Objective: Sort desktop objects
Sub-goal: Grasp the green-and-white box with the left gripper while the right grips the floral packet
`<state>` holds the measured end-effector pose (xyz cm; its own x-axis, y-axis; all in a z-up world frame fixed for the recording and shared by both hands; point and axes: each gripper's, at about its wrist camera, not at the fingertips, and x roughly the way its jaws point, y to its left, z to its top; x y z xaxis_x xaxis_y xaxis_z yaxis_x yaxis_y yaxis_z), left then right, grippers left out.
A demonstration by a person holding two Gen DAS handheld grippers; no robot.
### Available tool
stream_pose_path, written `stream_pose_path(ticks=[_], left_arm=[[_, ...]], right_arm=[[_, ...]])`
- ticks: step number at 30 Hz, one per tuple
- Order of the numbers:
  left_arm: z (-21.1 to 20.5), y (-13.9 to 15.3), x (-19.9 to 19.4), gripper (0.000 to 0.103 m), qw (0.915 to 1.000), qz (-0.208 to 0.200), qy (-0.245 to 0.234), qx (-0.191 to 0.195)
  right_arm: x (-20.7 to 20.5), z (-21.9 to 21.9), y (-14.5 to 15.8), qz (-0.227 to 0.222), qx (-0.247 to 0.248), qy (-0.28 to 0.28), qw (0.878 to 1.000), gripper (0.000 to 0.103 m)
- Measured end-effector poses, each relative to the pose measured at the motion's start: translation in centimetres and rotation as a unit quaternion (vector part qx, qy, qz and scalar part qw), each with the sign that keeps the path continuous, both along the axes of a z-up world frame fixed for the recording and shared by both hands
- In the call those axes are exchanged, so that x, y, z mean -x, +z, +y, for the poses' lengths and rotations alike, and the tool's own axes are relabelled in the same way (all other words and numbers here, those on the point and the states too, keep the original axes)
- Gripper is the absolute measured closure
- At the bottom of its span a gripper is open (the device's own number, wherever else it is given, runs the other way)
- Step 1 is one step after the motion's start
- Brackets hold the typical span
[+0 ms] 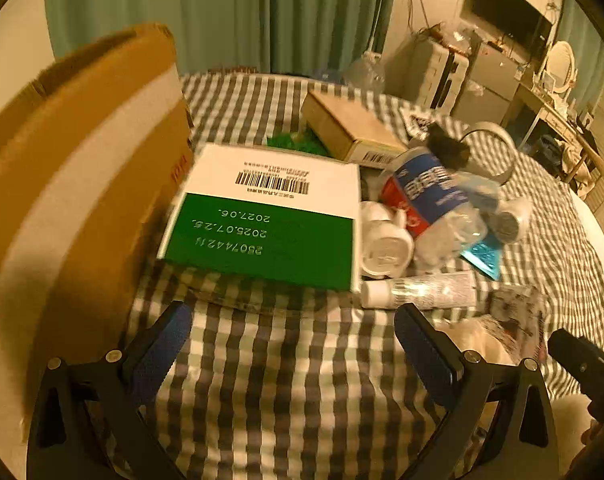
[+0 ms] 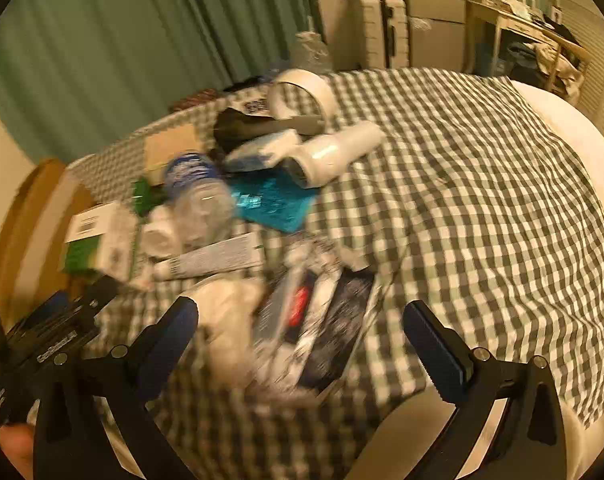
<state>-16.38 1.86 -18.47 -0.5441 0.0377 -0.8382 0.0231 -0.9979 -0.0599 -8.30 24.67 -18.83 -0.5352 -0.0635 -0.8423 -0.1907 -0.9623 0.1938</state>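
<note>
A clutter of objects lies on a checked cloth (image 1: pixel 285 360). In the left wrist view: a green and white box (image 1: pixel 261 216), a crushed plastic bottle with a blue label (image 1: pixel 426 196), a white tube (image 1: pixel 418 290), a small cardboard box (image 1: pixel 350 128) and a white tape roll (image 1: pixel 498 136). My left gripper (image 1: pixel 293 332) is open and empty, just short of the green box. In the right wrist view my right gripper (image 2: pixel 302 332) is open and empty over a dark printed packet (image 2: pixel 334 320) and white tissue (image 2: pixel 229 312). The bottle (image 2: pixel 197 196) and tube (image 2: pixel 217 258) lie beyond.
A large open cardboard box (image 1: pixel 69 200) stands at the left table edge. A teal packet (image 2: pixel 269 200), a white lint roller (image 2: pixel 334 152) and a black item (image 2: pixel 245 128) lie mid-table. Bare checked cloth (image 2: pixel 482 200) spreads to the right. Green curtains and furniture stand behind.
</note>
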Motion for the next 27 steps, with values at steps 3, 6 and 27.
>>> stream_pose_path(ticks=[3, 6, 27], left_arm=[[-0.4, -0.5, 1.0, 0.0, 0.9999, -0.008, 0.005, -0.008], [-0.6, -0.6, 2.0, 0.0, 0.9999, -0.002, 0.013, -0.01], [-3.0, -0.8, 2.5, 0.022, 0.9989, 0.04, 0.005, -0.024]], right_arm=[[1.4, 0.1, -1.4, -0.025, 0.006, 0.0, 1.0, 0.002], [2.1, 0.2, -2.3, -0.035, 0.007, -0.003, 0.999, 0.008], [2.0, 0.4, -2.9, -0.038, 0.048, 0.016, 0.998, 0.081]])
